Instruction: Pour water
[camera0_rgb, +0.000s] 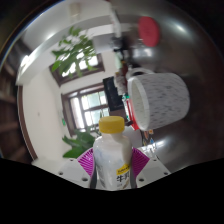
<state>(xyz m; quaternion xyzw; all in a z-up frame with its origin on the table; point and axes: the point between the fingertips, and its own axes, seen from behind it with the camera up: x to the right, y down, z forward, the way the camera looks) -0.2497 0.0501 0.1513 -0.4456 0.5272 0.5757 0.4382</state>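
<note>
**Bottle between the fingers, cup ahead to the right**

A capped bottle stands upright between the fingers. A cup lies tilted beyond and right. A leafy plant sits farther back, left, by a window.

Close, forward-facing view along hand-held gripper

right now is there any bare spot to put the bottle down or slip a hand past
No bare surface shows. The gripper is shut on the bottle, whose yellow cap fills the near space. The white cup sits close beyond it to one side: crowded there. The only open gap is on the other side, between bottle and plant.
</note>
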